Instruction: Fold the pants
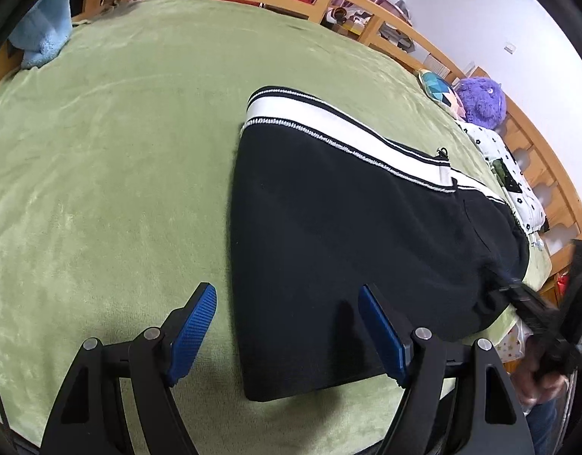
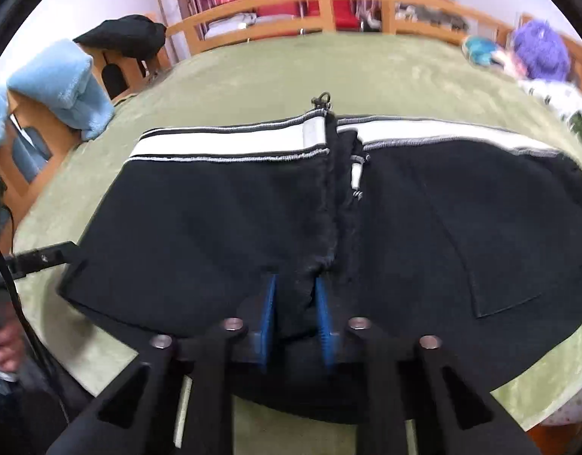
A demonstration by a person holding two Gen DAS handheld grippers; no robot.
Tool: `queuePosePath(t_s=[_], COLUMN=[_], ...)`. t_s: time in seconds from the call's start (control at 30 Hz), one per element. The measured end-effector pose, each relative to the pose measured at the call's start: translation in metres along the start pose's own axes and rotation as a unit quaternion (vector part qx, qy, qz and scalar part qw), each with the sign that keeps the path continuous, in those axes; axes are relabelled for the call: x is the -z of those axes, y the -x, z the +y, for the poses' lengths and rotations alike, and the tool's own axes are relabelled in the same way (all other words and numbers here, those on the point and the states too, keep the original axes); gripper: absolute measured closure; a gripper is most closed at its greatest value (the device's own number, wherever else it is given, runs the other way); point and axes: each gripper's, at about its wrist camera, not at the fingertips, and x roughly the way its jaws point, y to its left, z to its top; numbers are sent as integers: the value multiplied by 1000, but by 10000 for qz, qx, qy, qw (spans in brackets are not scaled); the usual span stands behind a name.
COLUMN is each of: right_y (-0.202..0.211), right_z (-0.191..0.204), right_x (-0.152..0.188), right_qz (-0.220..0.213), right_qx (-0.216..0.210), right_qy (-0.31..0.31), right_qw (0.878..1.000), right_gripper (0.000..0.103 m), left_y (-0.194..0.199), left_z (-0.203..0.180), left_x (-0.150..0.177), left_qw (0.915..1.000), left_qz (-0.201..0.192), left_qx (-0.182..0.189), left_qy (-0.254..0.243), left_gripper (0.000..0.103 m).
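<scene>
Black fleece pants (image 2: 253, 220), white stripe along the far side, lie flat on the green blanket (image 1: 101, 151) of a wood-framed bed (image 2: 253, 3). They look already doubled: a hem edge runs front to back across the middle, w/ a zip pull at its far end.

Right gripper (image 2: 296, 303): jaws narrow, pinching a bunched ridge of the fabric at the near edge, right where that hem edge ends. Cloth is clearly between the blue pads (image 2: 323, 314).

Left gripper (image 1: 287, 326): jaws wide, nothing between them. It hangs over the near-left corner of the pants; one finger is above the blanket, the other above the black cloth. Can't tell if the tips touch.

Handling, my guess:
- Soft, thick, limp. No stiffness, so it'll sag and drape from any held point.
- Light enough for one pinch, but a single pinch will let the rest trail and twist.
- Fleece on a plush blanket prob grips, so dragging may wrinkle it; lifting is better than sliding.
- Nothing fragile. Zip pull could snag.

Where to hold: two points along one edge, approx both near corners, so the fold line stays straight. Left should prob take the near-left corner through all layers.

Blue towel (image 2: 63, 83) and purple plush toy (image 1: 482, 100) sit well apart from the pants.
</scene>
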Motion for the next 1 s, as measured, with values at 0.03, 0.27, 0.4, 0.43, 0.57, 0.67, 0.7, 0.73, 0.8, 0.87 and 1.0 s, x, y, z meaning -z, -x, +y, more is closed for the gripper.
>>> queuePosePath(t_s=[0.03, 0.27, 0.4, 0.43, 0.57, 0.67, 0.7, 0.73, 0.8, 0.87, 1.0], right_y=[15, 19, 3, 10, 41, 32, 25, 12, -20, -48, -105], right_z=[-2, -10, -12, -13, -19, -19, -18, -19, -24, -32, -49], right_x=[-2, 25, 33, 29, 4, -28, -38, -50, -68, -75, -78], right_qz=[-185, 124, 475, 423, -182, -349, -355, -332, -164, 102, 783], right_qx=[-158, -276, -336, -395, -385, -300, -225, -129, -73, -56, -96], right_qy=[-113, -272, -222, -183, -128, -36, -28, 4, -18, -140, -576], right_qw=[9996, 9992, 9981, 9982, 9990, 9989, 9991, 9994, 9998, 9998, 9952], right_gripper=[90, 85, 75, 71, 41, 41, 41, 41, 41, 41, 43], left_y=[1, 2, -4, -10, -27, -23, -20, -18, -13, -6, 4], left_z=[-1, 0, -2, -3, -12, -15, -14, -9, -2, 4, 15], left_x=[1, 6, 6, 7, 20, 20, 19, 17, 16, 15, 9], left_qw=[10000, 9998, 9996, 9998, 9981, 9978, 9983, 9985, 9986, 9989, 9996], left_qz=[-18, -14, 49, 154, 354, 386, 400, 424, 453, 404, 247], left_qx=[16, 195, 257, 156, -239, -191, -59, 61, 188, 125, 43], left_qy=[-24, 72, 61, -5, -448, -495, -414, -337, -195, -180, -160], left_gripper=[27, 27, 27, 27, 24, 23, 23, 23, 23, 23, 23])
